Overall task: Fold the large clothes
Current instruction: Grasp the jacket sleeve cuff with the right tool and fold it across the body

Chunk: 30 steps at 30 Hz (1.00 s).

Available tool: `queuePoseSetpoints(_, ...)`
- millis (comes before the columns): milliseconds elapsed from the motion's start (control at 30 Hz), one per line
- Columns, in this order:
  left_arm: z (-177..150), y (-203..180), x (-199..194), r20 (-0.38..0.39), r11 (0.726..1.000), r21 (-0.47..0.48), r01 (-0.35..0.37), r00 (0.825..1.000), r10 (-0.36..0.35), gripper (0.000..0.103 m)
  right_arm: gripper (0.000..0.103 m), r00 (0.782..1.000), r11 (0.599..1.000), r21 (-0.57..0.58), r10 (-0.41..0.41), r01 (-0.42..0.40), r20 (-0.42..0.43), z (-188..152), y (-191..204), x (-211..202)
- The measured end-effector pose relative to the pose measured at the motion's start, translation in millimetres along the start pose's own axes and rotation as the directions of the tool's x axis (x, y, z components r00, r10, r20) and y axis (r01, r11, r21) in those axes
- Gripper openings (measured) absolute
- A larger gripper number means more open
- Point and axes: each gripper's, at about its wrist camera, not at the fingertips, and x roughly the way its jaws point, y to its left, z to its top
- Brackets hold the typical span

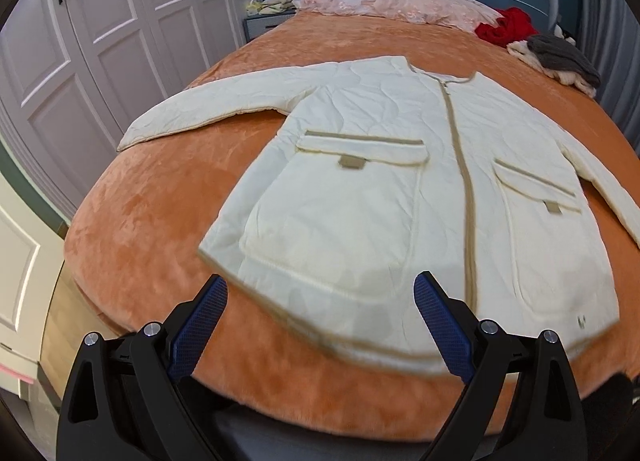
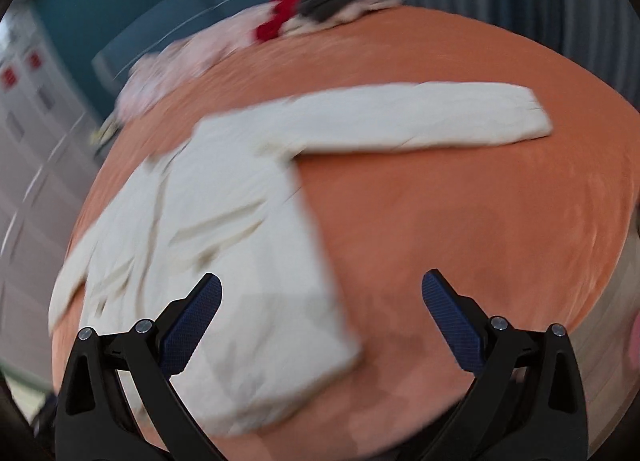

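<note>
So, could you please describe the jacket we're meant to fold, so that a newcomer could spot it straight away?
Look at the bed with the orange blanket. The cream quilted jacket lies flat across its middle, front up, sleeves spread, tan zip down the centre, two flap pockets. Unlike the crumpled red garment and grey knit near the headboard, it is laid out flat.

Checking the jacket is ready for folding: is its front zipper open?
No: in the left wrist view the cream jacket lies flat on the orange bedspread with its tan zipper closed from collar to hem.
</note>
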Motion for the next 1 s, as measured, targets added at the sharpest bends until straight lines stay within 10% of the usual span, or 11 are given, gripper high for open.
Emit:
queuePoseSetpoints(333, 36.6, -1.8, 53.1, -0.044, 0.998, -0.047, -0.048, 0.998, 0.046, 0.092, 0.098, 0.982, 0.94, 0.319, -0.159, 0.12, 0.099, 97.6, -154.1, 74.8)
queuePoseSetpoints(667, 49.0, 4.5, 96.0, -0.082, 0.992, -0.068, -0.105, 0.992, 0.099, 0.092, 0.097, 0.972, 0.844, 0.512, -0.224, 0.159, 0.068, 122.2, -225.6, 123.9)
queuePoseSetpoints(867, 51.7, 21.5, 111.2, -0.093, 0.985, -0.082, -0.153, 0.985, 0.145, 0.092, 0.022, 0.985, 0.882, 0.465, -0.142, 0.079, 0.103, 148.8, -206.1, 133.5)
queuePoseSetpoints(1000, 52.9, 35.7, 115.2, -0.093, 0.98, -0.105, -0.17, 0.983, 0.161, 0.092, 0.013, 0.975, 0.946, 0.325, -0.085, 0.015, 0.205, 181.2, -144.4, 113.1)
